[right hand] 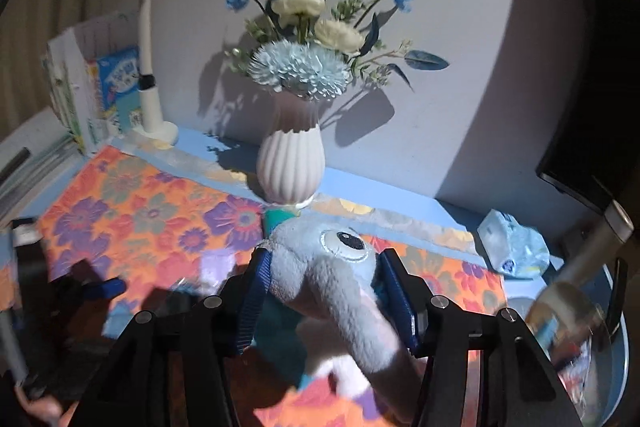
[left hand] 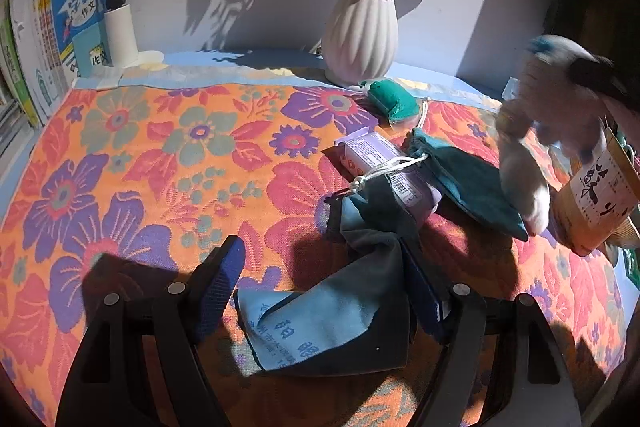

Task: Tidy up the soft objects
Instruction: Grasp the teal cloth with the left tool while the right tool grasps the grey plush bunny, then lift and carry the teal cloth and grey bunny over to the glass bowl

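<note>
A grey-blue plush toy (right hand: 320, 267) with an embroidered eye hangs above the floral tablecloth (right hand: 140, 223). My right gripper (right hand: 328, 295) is shut on its head, both blue pads pressing into the fur. In the left wrist view the same plush toy (left hand: 536, 115) is a blur at the right edge. My left gripper (left hand: 324, 275) stands open low over the cloth-covered table. A crumpled blue and dark grey wiping cloth (left hand: 332, 311) lies between its fingers; the right finger is against it, the left finger (left hand: 224, 267) is apart from it.
A teal drawstring pouch (left hand: 460, 183), a lilac tissue packet (left hand: 384, 167) and a small green soft thing (left hand: 386, 99) lie behind the cloth. A white ribbed vase (left hand: 360, 35) of flowers stands at the back. There are books (left hand: 76, 23) and a lamp (left hand: 120, 15) at the left, and a brown paper bag (left hand: 600, 195) at the right.
</note>
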Motion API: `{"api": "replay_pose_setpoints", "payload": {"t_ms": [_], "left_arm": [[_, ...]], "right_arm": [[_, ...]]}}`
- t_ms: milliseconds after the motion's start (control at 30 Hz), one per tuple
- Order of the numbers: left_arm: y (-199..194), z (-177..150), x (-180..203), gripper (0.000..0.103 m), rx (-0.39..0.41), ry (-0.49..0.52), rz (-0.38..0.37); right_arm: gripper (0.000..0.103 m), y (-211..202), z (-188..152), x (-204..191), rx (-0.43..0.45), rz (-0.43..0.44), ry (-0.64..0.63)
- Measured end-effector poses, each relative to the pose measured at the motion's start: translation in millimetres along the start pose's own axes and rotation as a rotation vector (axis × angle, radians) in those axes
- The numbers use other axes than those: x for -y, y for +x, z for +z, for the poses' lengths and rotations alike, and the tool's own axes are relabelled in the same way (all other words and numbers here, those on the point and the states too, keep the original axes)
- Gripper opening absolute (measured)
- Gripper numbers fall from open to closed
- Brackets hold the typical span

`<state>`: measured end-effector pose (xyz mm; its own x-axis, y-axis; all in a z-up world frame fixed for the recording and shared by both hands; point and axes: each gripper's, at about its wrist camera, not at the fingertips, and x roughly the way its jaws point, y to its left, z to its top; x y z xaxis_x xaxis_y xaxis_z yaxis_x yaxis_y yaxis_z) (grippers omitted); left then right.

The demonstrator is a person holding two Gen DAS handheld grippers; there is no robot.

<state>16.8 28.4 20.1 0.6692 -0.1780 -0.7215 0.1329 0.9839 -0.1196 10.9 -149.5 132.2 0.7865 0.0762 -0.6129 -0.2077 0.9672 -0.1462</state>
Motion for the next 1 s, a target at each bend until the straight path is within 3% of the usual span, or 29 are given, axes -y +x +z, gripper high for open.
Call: {"api": "replay_pose_setpoints", "payload": {"t_ms": [167, 267, 333, 433, 567, 667, 767, 833, 900, 1000], "left_arm": [[-0.9, -0.7, 1.1, 0.075, 0.003, 0.002, 0.002], [-0.6, -0.6, 1.1, 0.076, 0.001, 0.002, 0.000], [-0.8, -0.9, 0.9, 0.076, 0.000, 0.002, 0.000], [-0.2, -1.8, 0.7, 0.075, -0.005, 0.005, -0.004], [3.0, -1.4, 1.6, 0.075, -0.024, 0.015, -0.028], [6.6, -1.3, 2.8, 0.076, -0.042, 0.018, -0.027], [11.0, 0.2, 4.2, 0.076, -0.067, 0.025, -0.022], [11.4, 3.9, 4.6, 0.076, -0.079, 0.022, -0.020], [10.1, 8.1, 3.8, 0.076, -0.092, 0.010, -0.054], [15.4, 12.2, 10.1, 0.087, -0.120, 0.038, -0.088]], "right_arm": [[0.052, -13.4, -47.3, -4.5, -0.111, 0.009, 0.037], [0.042, -4.1, -74.2, -6.2, -0.172, 0.070, 0.070], [0.042, 5.7, -91.7, -5.3, -0.216, 0.144, 0.095], [0.043, 7.7, -107.8, 0.2, -0.242, 0.166, 0.115], [0.081, 0.6, -116.5, 22.6, -0.249, 0.224, 0.239], [0.081, 0.9, -110.2, 28.0, -0.225, 0.299, 0.319], [0.087, 16.2, -99.7, 14.7, -0.243, 0.241, 0.333], [0.087, 31.7, -97.8, 2.5, -0.288, 0.139, 0.329], [0.087, 33.0, -97.3, -1.2, -0.283, 0.093, 0.333], [0.093, 35.7, -101.2, 2.3, -0.288, 0.083, 0.406]]}}
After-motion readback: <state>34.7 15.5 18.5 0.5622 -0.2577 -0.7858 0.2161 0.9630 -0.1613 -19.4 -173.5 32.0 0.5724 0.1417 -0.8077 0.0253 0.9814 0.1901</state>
